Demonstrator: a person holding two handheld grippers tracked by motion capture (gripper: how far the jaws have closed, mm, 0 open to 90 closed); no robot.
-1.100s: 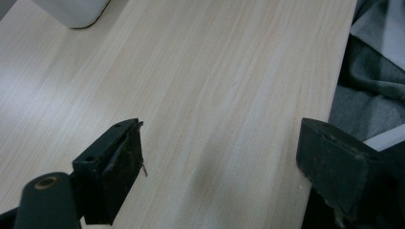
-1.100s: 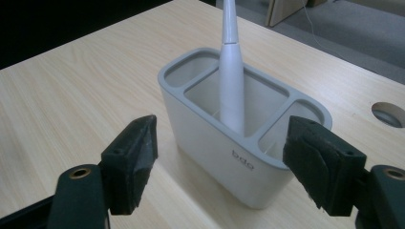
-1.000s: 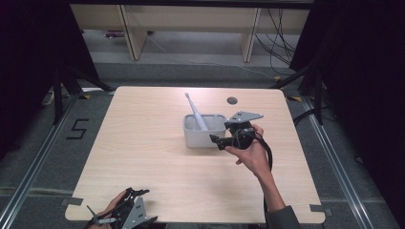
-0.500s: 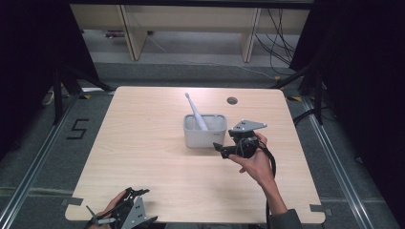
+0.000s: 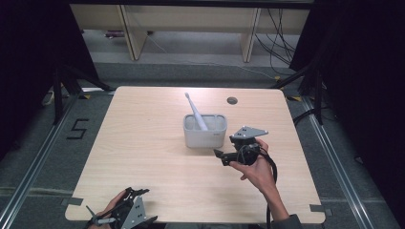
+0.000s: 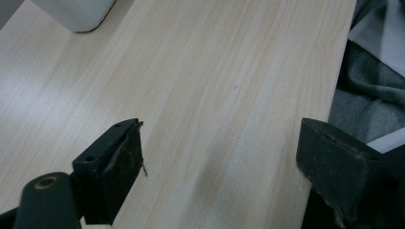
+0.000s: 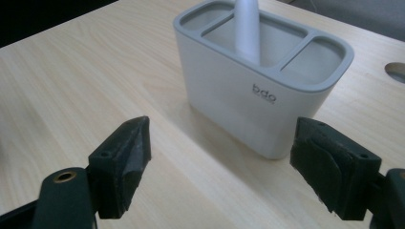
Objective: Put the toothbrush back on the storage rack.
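Left claw (image 5: 125, 213): I hold it at the near left corner of the table (image 5: 143, 157), well apart from the work. In the left gripper view its jaws stand spread over bare wood with nothing between them. I judge it is parked here to keep out of the way.

Holder (image 5: 204, 130): white, three compartments, upright near the middle of the table. Its place suits a reach from either side.

Toothbrush (image 5: 196, 110): white, standing in the holder's middle compartment, tilted so the head leans up and to the left. The compartment wall props it, which is why it stays up without a grip.

Right claw (image 5: 223, 156): in my right hand, just beside the holder's near right corner, pointing left. Jaws spread wide, pinching nothing; in the right gripper view the holder sits beyond and between them, untouched.

Hole (image 5: 232, 100): dark round grommet hole, far side, right of the brush.

Changes from the earlier picture: my right claw was up against the holder's right side; now it is nearer me and apart from it. Its jaws have just been opening, with nothing between them. Left claw, holder and toothbrush stand as they did.
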